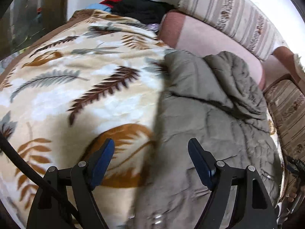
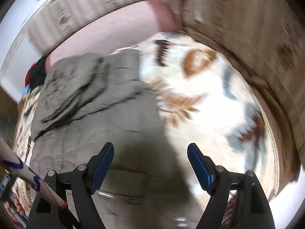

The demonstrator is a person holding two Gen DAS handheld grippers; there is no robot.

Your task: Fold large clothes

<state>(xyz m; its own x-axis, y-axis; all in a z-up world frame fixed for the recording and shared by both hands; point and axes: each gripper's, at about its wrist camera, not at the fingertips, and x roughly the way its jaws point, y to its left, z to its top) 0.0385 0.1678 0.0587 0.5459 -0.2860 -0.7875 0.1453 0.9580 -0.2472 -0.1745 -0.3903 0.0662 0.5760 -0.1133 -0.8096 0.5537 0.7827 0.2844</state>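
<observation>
While both grippers hang over the bed with nothing between their fingers, a grey-green quilted garment [image 1: 205, 114] lies spread on a cream blanket [image 1: 76, 87] printed with brown, tan and grey feathers. In the left wrist view the left gripper [image 1: 151, 158] has its jaws spread wide; its left finger is over the blanket and its right finger is over the garment, whose left edge runs up between them. The far part of the garment is bunched into a crumpled fold [image 1: 240, 80] near a pink bolster [image 1: 209, 43] that lies along the far side of the bed. Behind the bolster stands a striped cushion [image 1: 238, 17], and at the far left end of the bolster sits a small pile of black, red and blue clothes [image 1: 137, 7]. A black cable [image 1: 22, 164] crosses the near left corner of that view.

The right wrist view is blurred. The right gripper [image 2: 150, 158] also has its jaws spread and empty, above the near part of the garment [image 2: 99, 114], which fills the left half of the view, with the blanket [image 2: 209, 103] to its right. A striped sofa back [image 2: 247, 28] curves along the far right. A pale sleeve with blue marks [image 2: 21, 168] shows at the near left edge.
</observation>
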